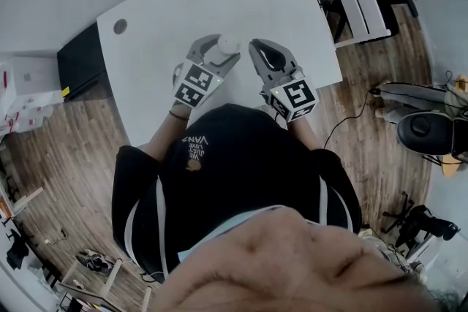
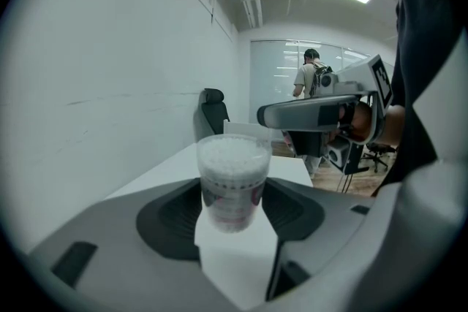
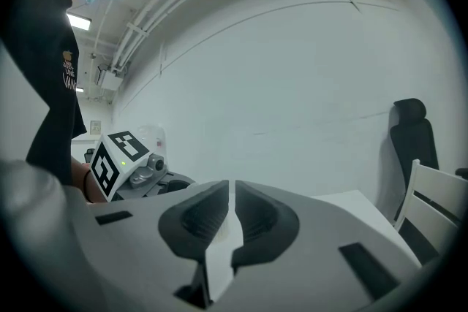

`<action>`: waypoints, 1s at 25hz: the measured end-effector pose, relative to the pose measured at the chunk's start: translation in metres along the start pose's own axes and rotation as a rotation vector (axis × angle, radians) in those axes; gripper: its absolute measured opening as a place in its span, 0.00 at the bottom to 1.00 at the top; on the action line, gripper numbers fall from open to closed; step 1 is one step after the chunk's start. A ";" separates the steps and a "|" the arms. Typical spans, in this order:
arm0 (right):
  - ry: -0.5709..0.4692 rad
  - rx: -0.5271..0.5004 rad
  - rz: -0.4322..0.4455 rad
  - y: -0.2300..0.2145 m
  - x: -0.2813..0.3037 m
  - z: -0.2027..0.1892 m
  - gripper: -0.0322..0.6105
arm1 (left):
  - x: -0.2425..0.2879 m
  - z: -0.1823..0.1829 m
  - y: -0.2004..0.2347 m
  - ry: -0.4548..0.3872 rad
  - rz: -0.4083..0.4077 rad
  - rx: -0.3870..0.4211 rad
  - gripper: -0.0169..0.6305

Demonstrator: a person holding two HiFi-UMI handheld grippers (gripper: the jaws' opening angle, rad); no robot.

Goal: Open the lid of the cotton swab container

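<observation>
The cotton swab container (image 2: 232, 183) is a clear round tub packed with white swab heads, standing upright on the white table (image 1: 161, 77). My left gripper (image 2: 234, 195) has its dark pads against both sides of the tub, shut on it. From above, the container (image 1: 228, 45) shows as a white disc between the left gripper (image 1: 223, 49) jaws. My right gripper (image 1: 257, 47) hovers just right of the tub, jaws shut with nothing between them (image 3: 231, 190). The left gripper view shows the right gripper (image 2: 296, 113) above and behind the container, not touching it.
A white chair (image 1: 360, 2) and a black chair (image 2: 213, 113) stand beyond the table's far right corner. A round cable hole (image 1: 120, 26) sits at the table's far left. A person (image 2: 308, 78) stands far off by glass panels. Wood floor surrounds the table.
</observation>
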State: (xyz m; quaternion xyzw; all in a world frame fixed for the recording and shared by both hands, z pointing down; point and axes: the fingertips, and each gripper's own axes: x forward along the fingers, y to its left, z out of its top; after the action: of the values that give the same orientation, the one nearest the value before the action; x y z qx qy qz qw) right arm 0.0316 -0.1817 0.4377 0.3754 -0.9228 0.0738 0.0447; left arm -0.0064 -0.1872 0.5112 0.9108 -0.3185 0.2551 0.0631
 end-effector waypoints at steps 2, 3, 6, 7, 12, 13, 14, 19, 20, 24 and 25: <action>0.002 -0.010 0.021 0.004 0.001 0.001 0.07 | 0.000 0.000 0.000 0.006 0.003 0.006 0.43; 0.008 -0.015 0.032 0.006 0.001 0.001 0.10 | 0.000 -0.001 0.000 0.008 0.005 0.008 0.43; 0.038 -0.029 0.077 0.016 0.006 -0.003 0.34 | -0.002 -0.001 -0.001 0.011 0.007 0.011 0.43; 0.049 -0.034 0.093 0.019 0.007 -0.004 0.35 | -0.001 -0.002 -0.001 0.013 0.008 0.015 0.43; 0.117 -0.086 0.162 0.029 0.015 -0.014 0.46 | 0.005 -0.005 -0.006 0.035 0.014 0.038 0.43; 0.131 -0.102 0.171 0.032 0.017 -0.016 0.48 | 0.006 -0.007 -0.008 0.040 0.014 0.043 0.43; 0.143 -0.116 0.177 0.034 0.018 -0.017 0.48 | 0.006 -0.008 -0.009 0.044 0.013 0.048 0.43; 0.193 -0.191 0.186 0.040 0.025 -0.025 0.48 | 0.005 -0.009 -0.013 0.054 0.012 0.075 0.43; 0.196 -0.196 0.181 0.040 0.025 -0.026 0.48 | 0.005 -0.009 -0.013 0.053 0.011 0.077 0.43; 0.186 -0.190 0.159 0.036 0.026 -0.025 0.44 | 0.005 -0.007 -0.014 0.044 0.005 0.074 0.43; 0.185 -0.187 0.158 0.036 0.025 -0.025 0.44 | 0.006 -0.007 -0.014 0.042 0.004 0.075 0.43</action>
State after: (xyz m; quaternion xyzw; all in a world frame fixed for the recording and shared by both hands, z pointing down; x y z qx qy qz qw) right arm -0.0108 -0.1693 0.4617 0.2872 -0.9444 0.0252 0.1583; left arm 0.0030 -0.1772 0.5210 0.9063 -0.3091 0.2862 0.0351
